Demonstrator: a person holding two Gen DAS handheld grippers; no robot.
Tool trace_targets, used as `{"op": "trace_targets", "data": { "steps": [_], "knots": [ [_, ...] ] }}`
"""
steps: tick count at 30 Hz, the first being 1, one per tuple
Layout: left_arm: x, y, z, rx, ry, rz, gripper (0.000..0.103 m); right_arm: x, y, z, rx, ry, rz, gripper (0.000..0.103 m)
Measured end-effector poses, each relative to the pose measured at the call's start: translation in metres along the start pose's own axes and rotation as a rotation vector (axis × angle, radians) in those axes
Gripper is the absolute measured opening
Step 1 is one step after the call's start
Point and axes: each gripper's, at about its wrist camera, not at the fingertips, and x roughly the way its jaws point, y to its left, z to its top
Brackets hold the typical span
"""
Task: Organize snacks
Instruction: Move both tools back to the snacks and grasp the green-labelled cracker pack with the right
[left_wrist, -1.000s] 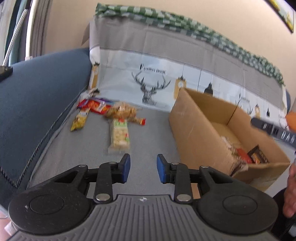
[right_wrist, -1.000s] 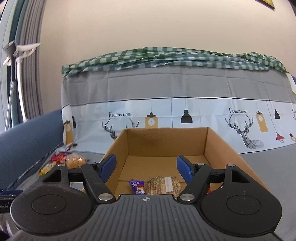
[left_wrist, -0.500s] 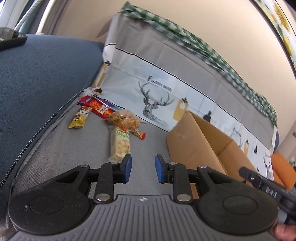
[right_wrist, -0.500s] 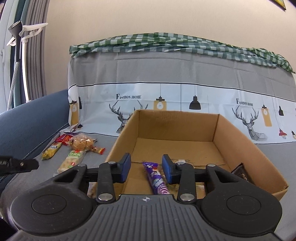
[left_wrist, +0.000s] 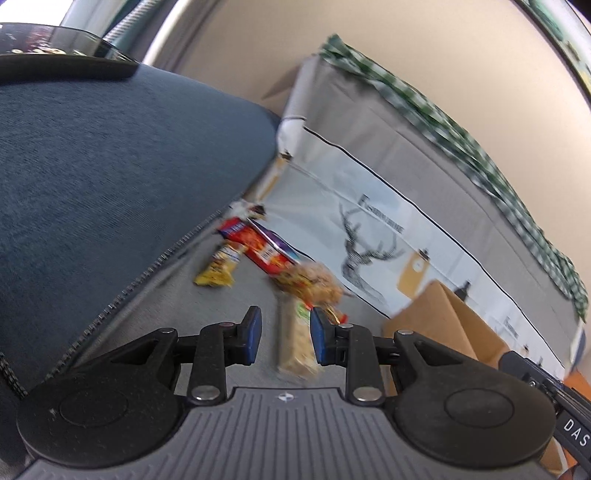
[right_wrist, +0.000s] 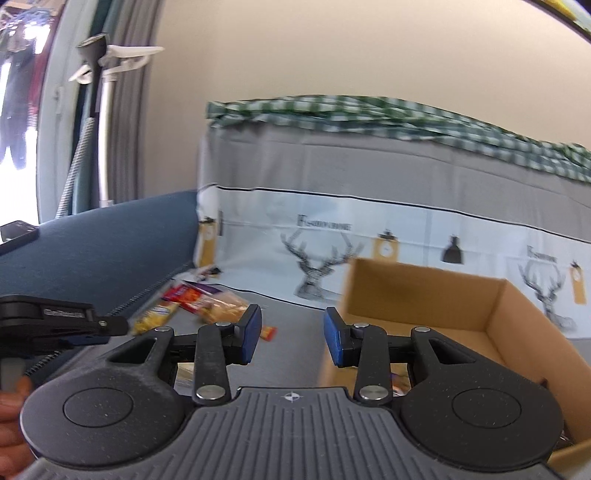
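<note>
Left gripper (left_wrist: 285, 339): jaws parted, now closing in over the pale cracker packet (left_wrist: 295, 345), nearer than before; right gripper (right_wrist: 291, 336): reopening wider, empty, swinging left off the cardboard box (right_wrist: 491, 317); remaining snacks (right_wrist: 195, 301) lying left of the box.

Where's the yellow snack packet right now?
In the left wrist view the yellow snack packet lies on the grey sofa seat, left of the snack pile, beside the red packet and near the blue armrest.
</note>
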Motion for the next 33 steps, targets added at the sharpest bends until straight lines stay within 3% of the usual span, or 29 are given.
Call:
{"op": "trace_targets", "data": {
  "steps": [8, 11, 15, 22, 24, 25, 26, 27, 28, 33],
  "knots": [
    [-0.002, 0.008, 0.004, -0.015, -0.086, 0.095, 0.030, 0.054, 0.040, 0.000, 0.008, 0.037, 0.058, 0.040],
    [-0.002, 0.011, 0.005, -0.025, -0.093, 0.109, 0.030, 0.081, 0.055, -0.006, 0.021, 0.091, 0.072, 0.051],
    [-0.002, 0.013, 0.005, -0.019, -0.095, 0.106, 0.031, 0.120, 0.072, -0.018, 0.035, 0.179, 0.079, 0.075],
    [-0.002, 0.016, 0.005, -0.025, -0.086, 0.099, 0.033, 0.178, 0.080, -0.032, 0.072, 0.340, 0.070, 0.080],
    [-0.001, 0.017, 0.005, -0.031, -0.079, 0.096, 0.033, 0.190, 0.080, -0.035, 0.079, 0.384, 0.077, 0.078],
    [-0.001, 0.017, 0.005, -0.033, -0.079, 0.096, 0.033, 0.195, 0.079, -0.037, 0.079, 0.403, 0.080, 0.072],
    [-0.001, 0.017, 0.005, -0.034, -0.078, 0.096, 0.033, 0.199, 0.079, -0.040, 0.075, 0.425, 0.082, 0.065],
    [-0.001, 0.018, 0.005, -0.035, -0.077, 0.095, 0.033, 0.202, 0.077, -0.041, 0.077, 0.443, 0.088, 0.047],
    [-0.002, 0.018, 0.006, -0.034, -0.074, 0.098, 0.033, 0.203, 0.075, -0.043, 0.084, 0.457, 0.099, 0.038],
    [-0.004, 0.020, 0.005, -0.043, -0.074, 0.098, 0.033, 0.189, 0.065, -0.045, 0.087, 0.473, 0.119, 0.038]
  ]
}}
